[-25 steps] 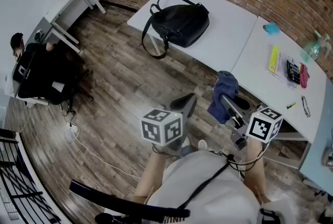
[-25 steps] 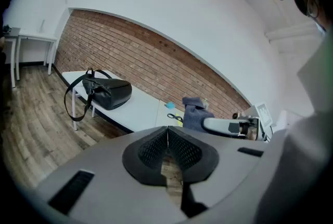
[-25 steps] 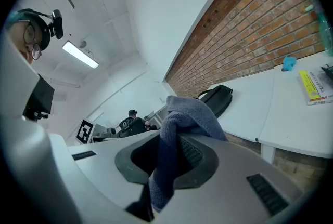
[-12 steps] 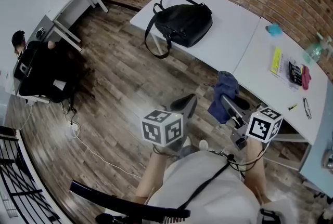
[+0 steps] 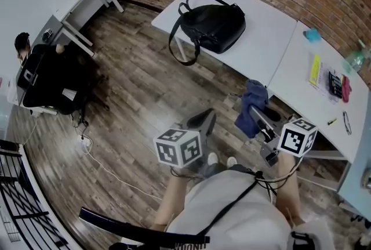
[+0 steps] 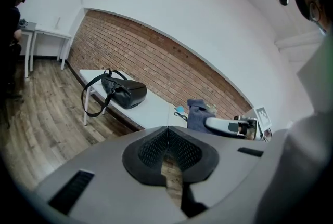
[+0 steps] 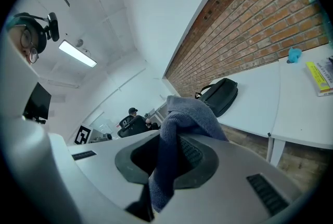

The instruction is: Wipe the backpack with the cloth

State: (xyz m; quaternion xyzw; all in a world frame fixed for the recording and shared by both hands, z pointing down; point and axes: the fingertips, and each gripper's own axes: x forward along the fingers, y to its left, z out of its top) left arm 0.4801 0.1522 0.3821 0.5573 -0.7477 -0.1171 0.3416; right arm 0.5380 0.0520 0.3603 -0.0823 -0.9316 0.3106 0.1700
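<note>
A black backpack (image 5: 214, 24) lies on the white table (image 5: 258, 40) by the brick wall, one strap hanging over the near edge; it also shows far off as the backpack (image 6: 123, 91) and the backpack (image 7: 221, 94) in the gripper views. My right gripper (image 5: 250, 108) is shut on a blue cloth (image 5: 251, 105), which drapes out of the jaws as the cloth (image 7: 177, 140). My left gripper (image 5: 205, 122) is shut with nothing in it, its pads (image 6: 158, 147) pressed together. Both grippers hang over the wooden floor, well short of the table.
A second white table (image 5: 316, 101) to the right carries a yellow booklet (image 5: 315, 69), a calculator, a pink item, a bottle and a teal object (image 5: 313, 35). A seated person in black (image 5: 49, 78) is at a desk on the left. A cable (image 5: 93, 153) trails on the floor.
The view has crept toward the table: the backpack sits slightly further right and lower in the picture. Both grippers keep their pose, cloth still held.
</note>
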